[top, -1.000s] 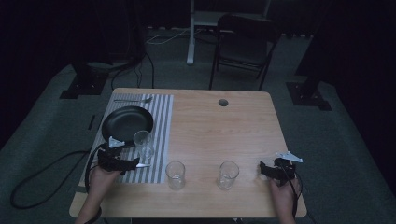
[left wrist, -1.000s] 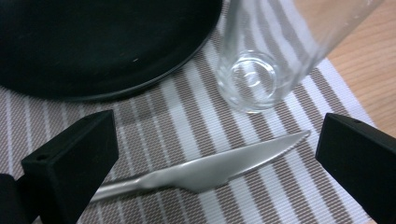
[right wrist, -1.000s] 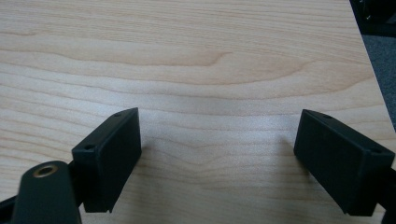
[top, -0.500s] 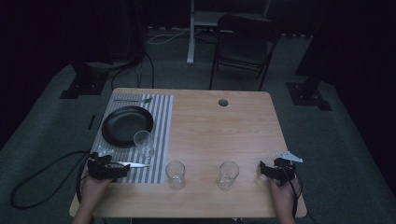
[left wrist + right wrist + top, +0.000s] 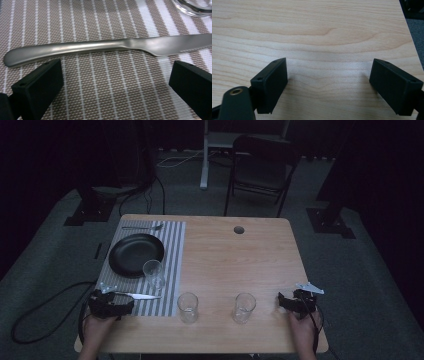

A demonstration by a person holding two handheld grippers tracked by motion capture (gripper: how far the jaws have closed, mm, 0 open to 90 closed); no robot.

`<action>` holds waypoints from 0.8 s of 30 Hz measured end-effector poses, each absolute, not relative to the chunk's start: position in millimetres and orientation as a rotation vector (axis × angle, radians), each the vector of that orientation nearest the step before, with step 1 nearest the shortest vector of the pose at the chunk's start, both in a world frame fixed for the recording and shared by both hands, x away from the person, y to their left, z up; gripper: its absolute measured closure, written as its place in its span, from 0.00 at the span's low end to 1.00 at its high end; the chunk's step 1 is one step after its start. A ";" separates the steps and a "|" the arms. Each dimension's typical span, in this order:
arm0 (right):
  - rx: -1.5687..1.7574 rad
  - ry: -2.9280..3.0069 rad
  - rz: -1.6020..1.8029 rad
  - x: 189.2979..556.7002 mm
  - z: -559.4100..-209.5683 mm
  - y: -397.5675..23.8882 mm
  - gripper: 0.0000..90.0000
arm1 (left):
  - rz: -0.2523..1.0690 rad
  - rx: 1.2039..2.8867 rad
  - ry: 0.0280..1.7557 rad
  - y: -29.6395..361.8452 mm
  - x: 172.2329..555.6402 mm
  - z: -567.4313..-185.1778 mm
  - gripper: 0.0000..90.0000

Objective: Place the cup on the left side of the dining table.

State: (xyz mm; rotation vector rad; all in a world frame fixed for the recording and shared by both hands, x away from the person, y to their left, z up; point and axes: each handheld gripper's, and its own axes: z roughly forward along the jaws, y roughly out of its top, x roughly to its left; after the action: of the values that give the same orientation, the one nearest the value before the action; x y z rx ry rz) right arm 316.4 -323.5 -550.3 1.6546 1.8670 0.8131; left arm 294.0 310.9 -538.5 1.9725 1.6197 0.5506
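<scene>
A steel table knife [image 5: 105, 47] lies flat on the striped placemat [image 5: 105, 87], just beyond my left gripper [image 5: 115, 82], whose jaws stand wide open and apart from it. From above, the knife [image 5: 142, 295] rests near the mat's front edge, right of the left gripper [image 5: 125, 306]. My right gripper [image 5: 282, 301] sits low at the table's front right, open over bare wood [image 5: 319, 37], with nothing between its jaws [image 5: 328, 85]. A black plate [image 5: 136, 254] and a clear glass [image 5: 153, 273] stand on the mat.
Two more clear glasses [image 5: 188, 306] [image 5: 244, 307] stand on the wood near the front edge between the grippers. A fork [image 5: 142, 227] lies at the mat's far edge. The table has a round hole [image 5: 238, 229]. A chair [image 5: 260, 165] stands beyond the table.
The left gripper has drawn back toward the front left corner, away from the glass, leaving the knife lying on the mat. The right gripper has stayed put.
</scene>
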 end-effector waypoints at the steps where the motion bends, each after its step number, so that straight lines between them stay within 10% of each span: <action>1: 1.654 1.867 0.813 316.4 -550.3 -323.5 0.16 | 0.558 1.966 1.619 311.6 292.7 -539.2 0.00; 24: 1.654 1.868 0.813 316.4 -550.4 -323.6 0.16 | 0.674 1.865 1.666 312.8 278.8 -546.5 0.00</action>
State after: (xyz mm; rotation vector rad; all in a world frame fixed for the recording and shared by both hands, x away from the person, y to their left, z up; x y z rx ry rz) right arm 316.4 -323.6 -550.4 1.6542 1.8675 0.8135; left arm 278.8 312.8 -546.5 1.8651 1.6662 0.6743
